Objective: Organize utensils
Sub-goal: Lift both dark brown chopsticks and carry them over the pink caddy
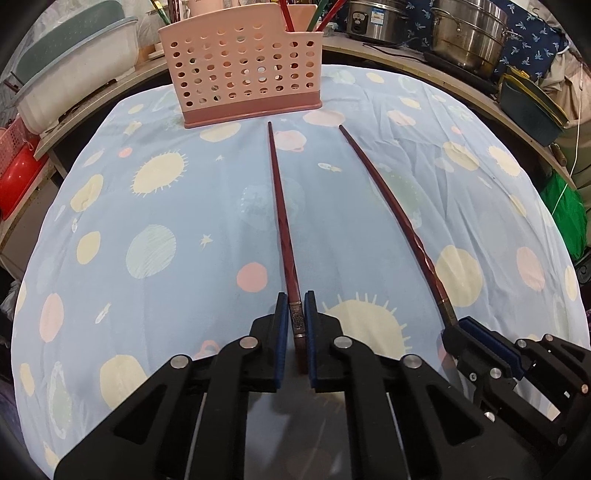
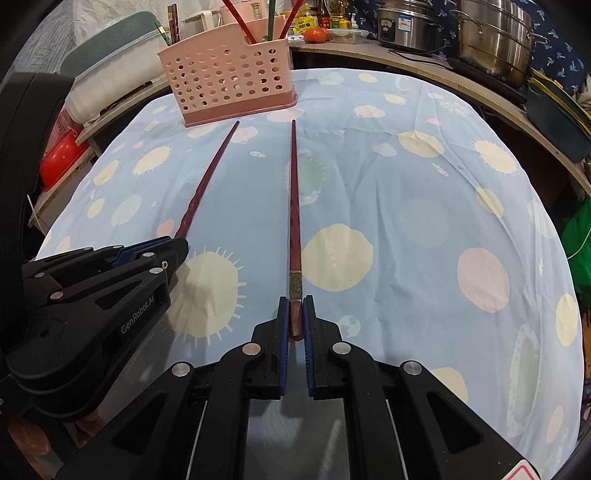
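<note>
Two dark red chopsticks lie over a blue patterned cloth, tips toward a pink perforated utensil holder [image 1: 243,70]. My left gripper [image 1: 296,306] is shut on the thick end of the left chopstick [image 1: 280,206]. My right gripper [image 2: 295,306] is shut on the thick end of the right chopstick [image 2: 294,199]. In the left wrist view the right gripper [image 1: 458,328] holds the right chopstick [image 1: 391,199]. In the right wrist view the left gripper [image 2: 177,243] holds the left chopstick [image 2: 210,177]. The holder [image 2: 229,77] has several red and green sticks standing in it.
The blue cloth [image 1: 147,184] covers the table. Steel pots [image 1: 469,33] and a rice cooker [image 1: 380,18] stand at the back right. A white tub [image 1: 74,81] and a red basin [image 1: 18,181] sit at the left. A dark container [image 2: 554,114] sits at the right edge.
</note>
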The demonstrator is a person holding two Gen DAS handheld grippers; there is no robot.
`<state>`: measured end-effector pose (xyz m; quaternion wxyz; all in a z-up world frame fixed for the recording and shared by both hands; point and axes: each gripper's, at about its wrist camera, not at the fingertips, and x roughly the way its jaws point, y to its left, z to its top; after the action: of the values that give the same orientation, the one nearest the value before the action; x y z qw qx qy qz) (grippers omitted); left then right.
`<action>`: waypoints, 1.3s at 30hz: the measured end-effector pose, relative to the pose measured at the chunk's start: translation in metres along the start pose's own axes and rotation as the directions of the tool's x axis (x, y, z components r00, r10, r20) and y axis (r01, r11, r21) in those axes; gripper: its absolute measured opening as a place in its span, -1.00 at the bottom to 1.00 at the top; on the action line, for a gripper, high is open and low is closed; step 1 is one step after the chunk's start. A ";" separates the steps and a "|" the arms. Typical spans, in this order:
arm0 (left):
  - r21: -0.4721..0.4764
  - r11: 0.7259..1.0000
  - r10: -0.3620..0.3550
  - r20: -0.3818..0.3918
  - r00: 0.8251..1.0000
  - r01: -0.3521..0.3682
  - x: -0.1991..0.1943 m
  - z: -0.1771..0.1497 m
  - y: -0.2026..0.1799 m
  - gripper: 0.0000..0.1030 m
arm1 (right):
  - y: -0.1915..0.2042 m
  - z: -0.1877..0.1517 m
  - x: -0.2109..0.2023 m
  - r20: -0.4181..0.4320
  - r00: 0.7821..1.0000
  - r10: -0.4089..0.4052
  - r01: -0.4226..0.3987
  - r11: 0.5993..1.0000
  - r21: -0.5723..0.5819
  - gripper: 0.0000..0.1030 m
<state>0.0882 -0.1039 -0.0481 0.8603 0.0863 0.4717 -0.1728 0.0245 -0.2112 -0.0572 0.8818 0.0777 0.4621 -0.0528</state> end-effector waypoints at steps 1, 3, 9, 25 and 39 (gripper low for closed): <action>-0.001 1.000 -0.002 0.001 1.000 0.002 -0.001 -0.001 0.001 -0.85 | 0.001 0.000 -0.001 0.000 1.000 0.000 0.000 1.000 0.000 -0.86; -0.004 1.000 -0.003 0.000 1.000 0.003 -0.002 -0.002 0.003 -0.86 | 0.003 -0.001 -0.002 0.000 1.000 0.001 -0.001 1.000 -0.004 -0.86; -0.023 1.000 -0.001 -0.001 1.000 0.001 -0.013 -0.009 0.013 -0.87 | 0.012 -0.005 -0.008 0.007 1.000 0.006 -0.006 1.000 -0.017 -0.86; -0.092 0.996 -0.002 0.106 0.994 0.012 -0.075 -0.004 0.046 -0.87 | 0.022 0.005 -0.045 0.080 0.996 0.029 -0.026 0.999 -0.039 -0.86; -0.116 0.993 -0.010 0.224 0.975 0.037 -0.132 0.022 0.061 -0.87 | 0.025 0.044 -0.113 0.242 0.968 0.061 -0.050 0.997 -0.051 -0.86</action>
<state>0.0629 -0.0257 0.0742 0.9093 0.0090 0.3828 -0.1631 -0.0001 -0.1923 0.0630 0.9345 0.0638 0.3490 -0.0270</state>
